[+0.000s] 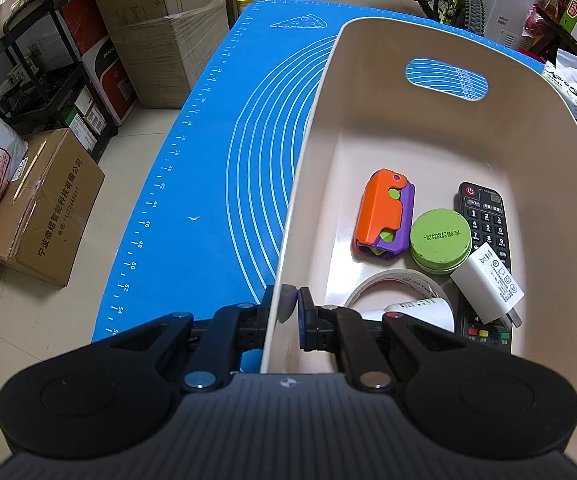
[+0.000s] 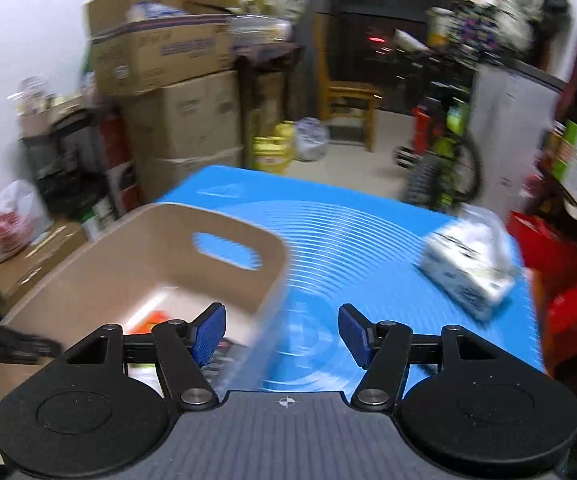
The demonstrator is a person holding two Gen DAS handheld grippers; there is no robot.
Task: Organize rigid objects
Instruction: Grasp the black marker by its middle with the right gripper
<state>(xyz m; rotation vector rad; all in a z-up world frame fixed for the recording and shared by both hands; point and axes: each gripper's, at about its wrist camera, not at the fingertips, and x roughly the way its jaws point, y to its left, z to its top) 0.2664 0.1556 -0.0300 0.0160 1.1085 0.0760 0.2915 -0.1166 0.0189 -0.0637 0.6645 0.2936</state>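
Left wrist view: my left gripper [image 1: 291, 305] is pinched tight on the near wall of the beige bin [image 1: 528, 128], which sits on the blue mat [image 1: 208, 160]. Inside I see the orange-purple toy [image 1: 382, 216], green tin [image 1: 440, 240], white charger [image 1: 487, 284], remote [image 1: 484, 210] and tape roll [image 1: 384, 284]. Right wrist view, blurry: my right gripper [image 2: 281, 332] hangs with fingers spread, holding nothing, just beside the bin's right wall; a tissue pack [image 2: 468, 272] lies farther right on the mat

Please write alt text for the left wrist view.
The left gripper is clamped on the near wall of a beige bin on a blue mat. Inside lie an orange-purple toy, green tin, remote, white charger and tape roll.
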